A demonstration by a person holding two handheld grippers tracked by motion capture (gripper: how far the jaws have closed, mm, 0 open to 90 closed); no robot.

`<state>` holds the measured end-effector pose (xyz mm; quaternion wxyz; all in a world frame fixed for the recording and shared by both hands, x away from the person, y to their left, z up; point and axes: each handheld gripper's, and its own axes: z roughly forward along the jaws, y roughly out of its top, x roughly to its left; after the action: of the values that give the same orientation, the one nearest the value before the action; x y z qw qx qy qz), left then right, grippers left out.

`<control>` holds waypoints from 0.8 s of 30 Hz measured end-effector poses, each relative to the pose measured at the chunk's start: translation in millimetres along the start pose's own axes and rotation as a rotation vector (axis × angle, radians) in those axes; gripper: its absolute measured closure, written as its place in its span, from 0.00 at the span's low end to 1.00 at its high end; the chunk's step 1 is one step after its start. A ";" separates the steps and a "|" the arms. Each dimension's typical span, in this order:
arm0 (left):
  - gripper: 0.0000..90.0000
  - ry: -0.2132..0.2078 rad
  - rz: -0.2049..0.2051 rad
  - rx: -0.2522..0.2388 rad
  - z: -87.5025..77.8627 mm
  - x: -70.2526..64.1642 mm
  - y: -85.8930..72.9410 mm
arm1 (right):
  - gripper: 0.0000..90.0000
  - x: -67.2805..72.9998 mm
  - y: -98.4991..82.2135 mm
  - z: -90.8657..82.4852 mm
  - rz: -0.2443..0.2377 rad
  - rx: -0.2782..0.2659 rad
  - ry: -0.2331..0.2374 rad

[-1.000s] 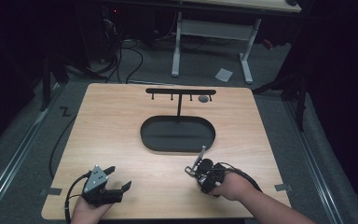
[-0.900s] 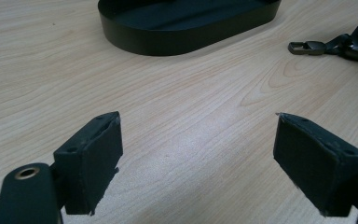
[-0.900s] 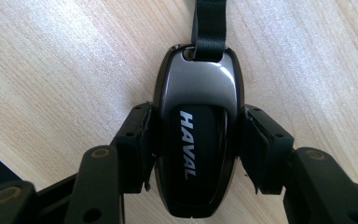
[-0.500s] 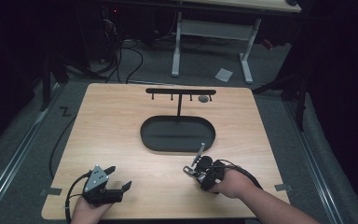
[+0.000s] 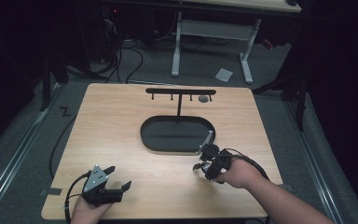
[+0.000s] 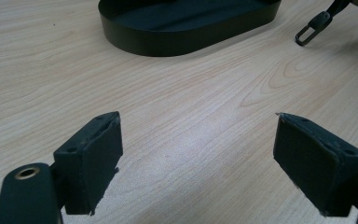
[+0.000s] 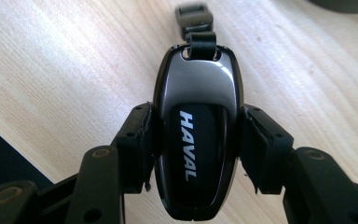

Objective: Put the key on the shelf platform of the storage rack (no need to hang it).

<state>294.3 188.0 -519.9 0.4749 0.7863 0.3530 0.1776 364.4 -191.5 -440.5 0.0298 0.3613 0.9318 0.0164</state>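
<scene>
Key fob [image 7: 196,135] in right gripper [image 7: 196,140] — left gripper [image 6: 198,154] agape

- Bare wooden table [image 5: 121,135] is lying open all around the left gripper [image 5: 116,179], whose jaws are standing wide apart.
- The black oval tray [image 5: 177,135] and the hook rack [image 5: 181,92] rising from it are blocking the middle.
- The right gripper [image 5: 206,163], pinching a key fob [image 7: 196,135], is sitting just beside the tray's near right end.
</scene>
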 end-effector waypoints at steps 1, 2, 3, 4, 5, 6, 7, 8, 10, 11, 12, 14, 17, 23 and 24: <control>0.18 0.000 -0.001 -0.001 0.1 0.2 0.0 | 0.54 -1.2 0.5 -2.1 -0.003 -0.001 -0.006; 0.18 -0.002 -0.001 0.001 0.0 0.5 0.1 | 0.54 -2.0 1.0 -3.8 0.001 -0.004 -0.008; 0.18 -0.002 -0.002 0.000 0.0 0.7 0.1 | 0.54 -2.7 1.6 -5.7 0.005 -0.005 -0.009; 0.18 -0.001 -0.001 0.001 0.0 0.9 0.1 | 0.54 -3.5 2.1 -7.2 0.002 -0.004 -0.013; 0.18 -0.001 -0.001 0.000 -0.1 0.9 0.2 | 0.54 -4.4 2.8 -9.2 0.004 -0.005 -0.016; 0.18 -0.003 -0.001 0.000 -0.2 0.8 0.2 | 0.54 -6.0 3.7 -11.3 0.000 -0.011 -0.019; 0.18 -0.003 -0.001 0.000 -0.2 0.8 0.3 | 0.54 -6.3 4.7 -13.5 0.010 -0.010 -0.020; 0.18 -0.003 0.000 0.000 -0.1 0.8 0.3 | 0.54 -7.6 5.4 -14.8 0.004 -0.013 -0.021; 0.18 -0.003 -0.001 0.000 -0.1 0.8 0.3 | 0.54 -9.9 8.0 -19.1 0.008 -0.013 -0.027; 0.18 -0.003 -0.001 0.000 -0.2 0.8 0.3 | 0.54 -11.1 9.4 -20.8 0.007 -0.013 -0.030; 0.18 -0.003 0.000 -0.001 -0.3 0.8 0.4 | 0.54 -12.3 10.8 -22.5 0.006 -0.013 -0.031; 0.18 -0.001 -0.001 -0.004 -0.5 0.9 0.2 | 0.54 -14.0 13.7 -24.9 0.016 -0.021 -0.030; 0.18 -0.001 -0.004 -0.005 -1.0 1.0 0.1 | 0.54 -16.6 18.1 -28.0 0.020 -0.026 -0.032; 0.18 -0.001 -0.005 0.000 -1.4 0.8 -1.3 | 0.54 -21.4 28.6 -33.1 0.023 -0.035 -0.045; 0.18 -0.001 -0.004 0.001 -1.5 0.8 -1.4 | 0.54 -22.0 29.7 -33.6 0.021 -0.037 -0.044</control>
<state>293.4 189.9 -520.4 0.4750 0.7859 0.3546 0.1760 398.4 -184.7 -404.4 0.0567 0.3708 0.9266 0.0258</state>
